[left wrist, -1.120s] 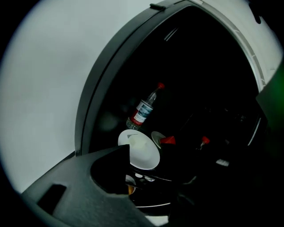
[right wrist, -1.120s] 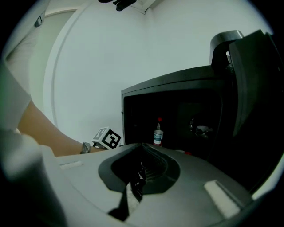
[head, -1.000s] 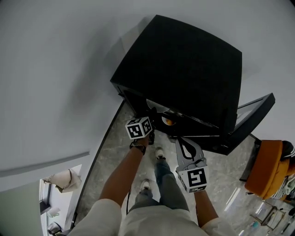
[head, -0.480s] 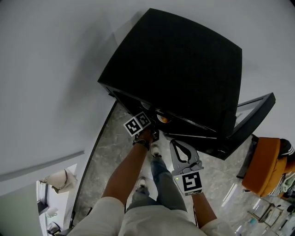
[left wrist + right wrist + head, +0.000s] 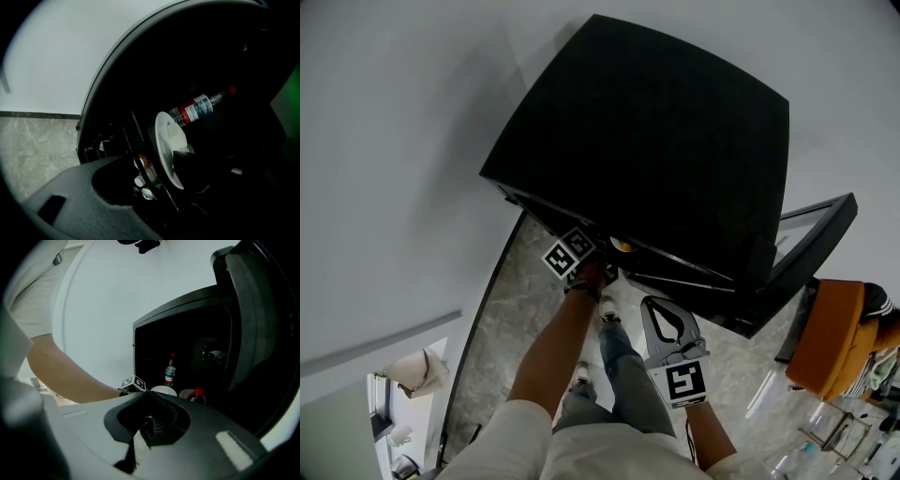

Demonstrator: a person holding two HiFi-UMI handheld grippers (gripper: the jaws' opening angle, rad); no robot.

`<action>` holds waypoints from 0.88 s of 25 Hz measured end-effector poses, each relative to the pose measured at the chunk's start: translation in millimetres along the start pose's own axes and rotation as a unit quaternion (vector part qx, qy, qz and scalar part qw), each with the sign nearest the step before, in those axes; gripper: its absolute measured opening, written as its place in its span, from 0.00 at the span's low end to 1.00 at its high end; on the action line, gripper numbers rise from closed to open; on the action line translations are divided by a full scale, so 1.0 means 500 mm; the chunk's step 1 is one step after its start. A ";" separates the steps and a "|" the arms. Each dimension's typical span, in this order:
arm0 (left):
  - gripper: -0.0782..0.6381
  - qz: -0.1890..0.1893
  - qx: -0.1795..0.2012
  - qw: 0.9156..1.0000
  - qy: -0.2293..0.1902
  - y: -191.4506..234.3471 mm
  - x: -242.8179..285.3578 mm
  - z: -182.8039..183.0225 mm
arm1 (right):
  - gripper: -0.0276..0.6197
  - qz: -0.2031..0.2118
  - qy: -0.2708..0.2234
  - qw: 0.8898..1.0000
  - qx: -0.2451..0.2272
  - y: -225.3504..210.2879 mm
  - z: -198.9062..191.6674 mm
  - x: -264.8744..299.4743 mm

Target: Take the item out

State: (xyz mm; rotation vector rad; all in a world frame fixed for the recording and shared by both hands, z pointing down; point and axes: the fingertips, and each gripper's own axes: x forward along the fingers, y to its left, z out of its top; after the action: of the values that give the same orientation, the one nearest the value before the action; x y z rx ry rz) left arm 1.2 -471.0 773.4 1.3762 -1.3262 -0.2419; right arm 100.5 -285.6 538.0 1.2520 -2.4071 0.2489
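A black mini fridge (image 5: 656, 131) stands with its door (image 5: 811, 230) swung open. Inside, a white plate (image 5: 166, 140) carries a pale piece (image 5: 177, 137). A clear bottle (image 5: 197, 107) with a red label stands behind it. My left gripper (image 5: 161, 171) reaches into the fridge; its jaws are closing, with the plate's rim between them. One dark finger (image 5: 190, 161) lies over the plate's face, and I see no firm pinch. My right gripper (image 5: 656, 305) hangs back outside, shut on nothing. From the right gripper view I see the plate (image 5: 163, 390) and bottle (image 5: 169, 372).
A wire shelf (image 5: 140, 140) and small white caps (image 5: 140, 180) lie beside the plate. A red-capped item (image 5: 199, 392) sits right of the plate. The door (image 5: 253, 319) stands at the right. An orange chair (image 5: 839, 337) stands on the marble floor (image 5: 502, 309); white wall behind.
My left gripper has pushed farther in under the fridge's top edge. The right gripper has dropped slightly lower and stays outside.
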 end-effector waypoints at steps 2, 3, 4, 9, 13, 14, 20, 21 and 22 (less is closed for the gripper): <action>0.48 -0.001 -0.017 1.000 -0.005 0.001 -0.004 -0.001 | 0.05 0.001 -0.002 1.000 -0.003 -0.002 0.000 0.000; 0.48 -0.001 -0.025 1.000 -0.007 0.003 -0.006 -0.003 | 0.05 0.000 -0.005 1.000 -0.005 -0.003 0.001 0.001; 0.48 0.000 -0.029 1.000 -0.008 0.004 -0.009 -0.005 | 0.05 0.000 -0.005 1.000 -0.002 -0.003 0.000 0.001; 0.45 -0.001 -0.039 0.999 -0.007 0.004 -0.023 -0.015 | 0.05 -0.001 -0.010 1.000 -0.004 -0.006 0.004 -0.003; 0.43 -0.002 -0.051 0.999 -0.003 0.006 -0.019 -0.021 | 0.05 -0.006 -0.004 1.000 -0.001 -0.017 0.003 -0.004; 0.42 -0.004 -0.052 0.999 -0.002 0.005 -0.020 -0.022 | 0.05 -0.008 -0.005 1.000 -0.001 -0.018 0.003 -0.005; 0.34 -0.022 -0.055 0.998 -0.002 -0.005 -0.032 -0.023 | 0.05 -0.022 0.013 0.999 0.023 -0.020 -0.011 -0.017; 0.32 -0.025 -0.056 0.998 -0.002 -0.007 -0.030 -0.021 | 0.05 -0.022 0.014 0.999 0.024 -0.022 -0.011 -0.014; 0.30 -0.029 -0.058 0.998 -0.001 -0.010 -0.027 -0.019 | 0.05 -0.023 0.015 0.999 0.024 -0.023 -0.011 -0.011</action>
State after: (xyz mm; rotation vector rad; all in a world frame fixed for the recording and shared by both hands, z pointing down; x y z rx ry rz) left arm 6.5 -456.4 765.5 1.3172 -1.2565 -0.3541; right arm 114.5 -286.3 540.0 1.3140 -2.3570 0.3113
